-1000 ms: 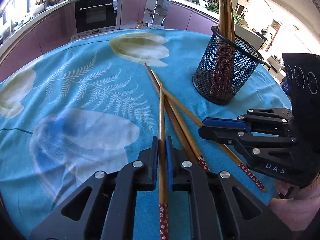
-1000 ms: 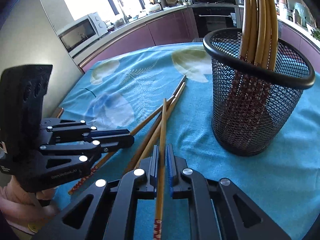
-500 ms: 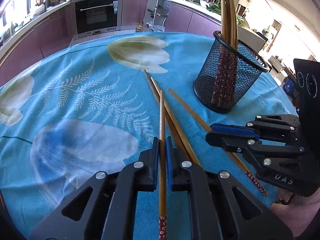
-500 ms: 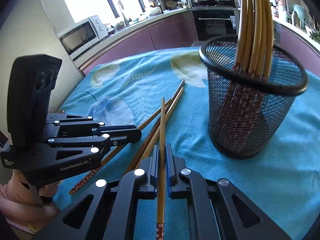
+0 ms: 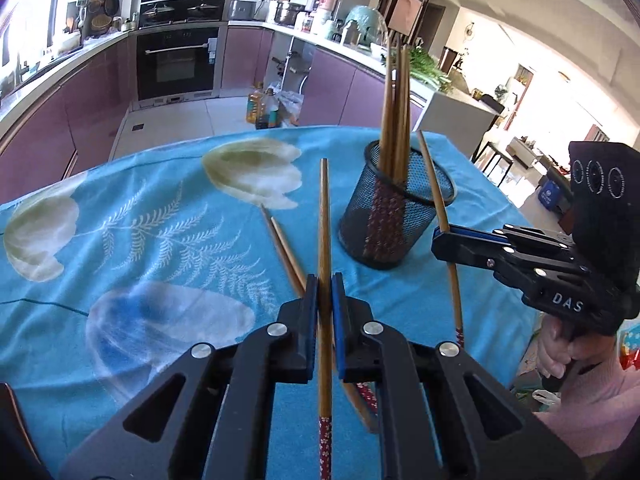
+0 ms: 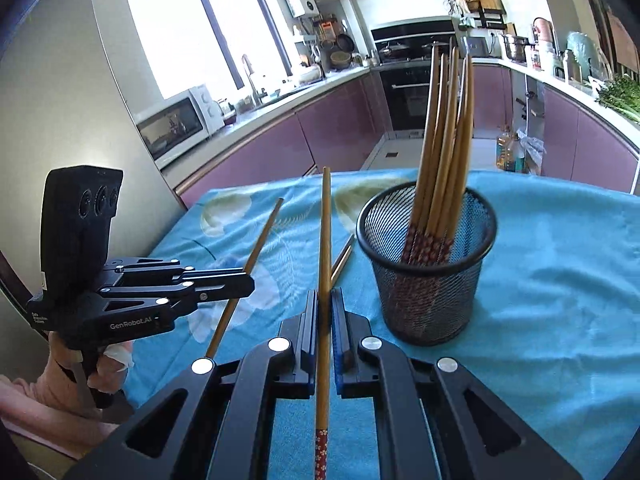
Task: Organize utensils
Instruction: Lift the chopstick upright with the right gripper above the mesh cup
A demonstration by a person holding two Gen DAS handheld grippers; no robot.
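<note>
My left gripper (image 5: 325,292) is shut on a wooden chopstick (image 5: 324,220) and holds it lifted, tip pointing away. My right gripper (image 6: 325,308) is shut on another chopstick (image 6: 326,232), also lifted. Each gripper shows in the other's view: the right gripper (image 5: 440,240) with its chopstick (image 5: 434,184), the left gripper (image 6: 246,280) with its chopstick (image 6: 260,240). A black mesh cup (image 5: 394,216) (image 6: 428,272) stands on the blue cloth and holds several upright chopsticks (image 6: 444,128). Two chopsticks (image 5: 282,248) lie on the cloth left of the cup.
The round table has a blue flower-print cloth (image 5: 152,232); its far edge drops to the kitchen floor. Purple cabinets and an oven (image 5: 178,60) stand beyond. The person's hand (image 5: 560,344) holds the right gripper at the table's right edge.
Both grippers have risen off the cloth, each lifting its chopstick clear of the table. The cup and the two lying chopsticks now appear lower and farther.
</note>
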